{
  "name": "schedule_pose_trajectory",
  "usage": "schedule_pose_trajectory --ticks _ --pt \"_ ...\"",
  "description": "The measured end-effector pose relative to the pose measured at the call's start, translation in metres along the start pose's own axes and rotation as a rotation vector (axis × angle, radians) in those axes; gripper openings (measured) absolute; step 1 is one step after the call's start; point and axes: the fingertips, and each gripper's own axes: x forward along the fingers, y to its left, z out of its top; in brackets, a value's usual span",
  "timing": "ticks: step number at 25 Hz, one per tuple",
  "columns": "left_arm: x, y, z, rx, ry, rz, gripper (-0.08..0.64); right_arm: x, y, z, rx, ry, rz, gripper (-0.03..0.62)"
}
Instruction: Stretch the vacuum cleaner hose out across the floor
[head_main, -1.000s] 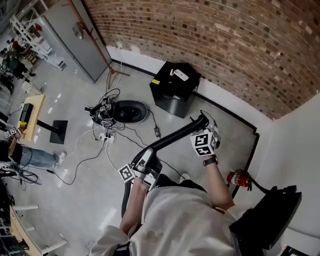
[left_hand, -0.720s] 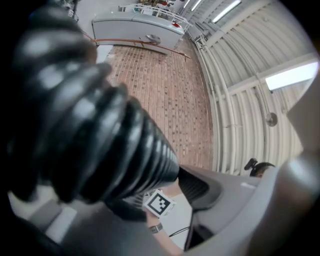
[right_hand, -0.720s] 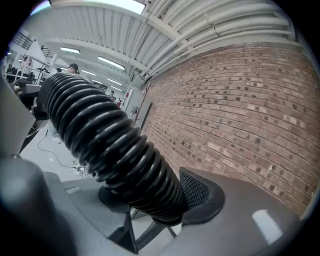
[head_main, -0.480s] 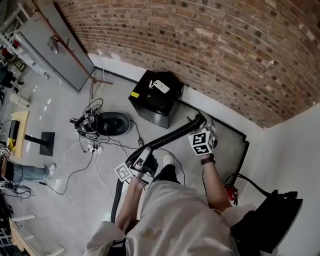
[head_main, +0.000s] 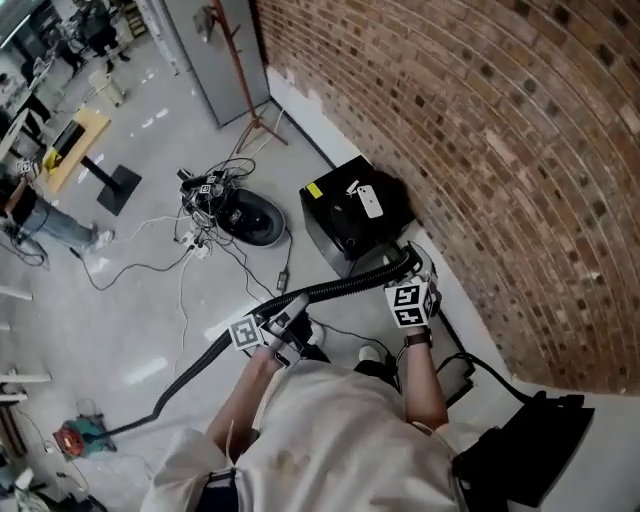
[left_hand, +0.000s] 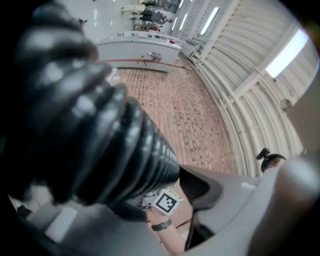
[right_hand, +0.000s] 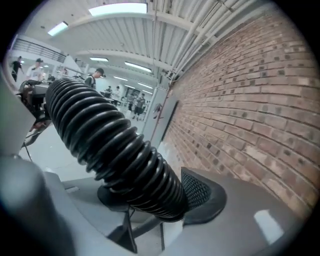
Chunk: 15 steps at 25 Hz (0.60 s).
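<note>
Black hose (head_main: 345, 287), floor (head_main: 130, 335) stretch only head view

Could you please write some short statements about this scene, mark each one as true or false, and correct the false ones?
1. The hose is between the jaws of both the left gripper and the right gripper. True; both hold it, and their jaws are opening slightly.
2. The hose is smooth and white. False: it is black and ribbed.
3. A black box stands next to the brick wall. True.
4. The whole hose lies flat on the floor. False: the part between the two grippers is held up in the air.
</note>
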Motion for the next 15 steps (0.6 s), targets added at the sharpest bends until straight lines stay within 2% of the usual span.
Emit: schedule_pose_trajectory --ticks 2,4,7,10,13,15 --pt "0.002 0.004 -0.005 0.062 -0.057 0.011 0.195 0.011 0.0 -0.002 -0.048 -0.025 0.089 0.25" --pt "0.002 0.008 -0.014 0.105 -0.153 0.021 0.195 0.024 0.002 0.0 -0.133 -0.059 0.193 0.253" --pt "-0.015 0.0 -0.042 0.159 -0.362 0.031 0.195 0.032 0.028 0.005 -0.276 -0.112 0.394 0.255" --pt "-0.035 -0.01 -0.064 0.198 -0.575 -0.016 0.199 0.029 0.057 0.006 -0.401 -0.137 0.566 0.255" --pt "-0.064 -0.014 -0.098 0.186 -0.705 0.0 0.192 -0.003 0.085 -0.006 -0.438 -0.147 0.699 0.259" --pt "-0.09 -0.029 -0.125 0.214 -0.76 0.019 0.192 -0.029 0.114 -0.004 -0.453 -0.174 0.785 0.262"
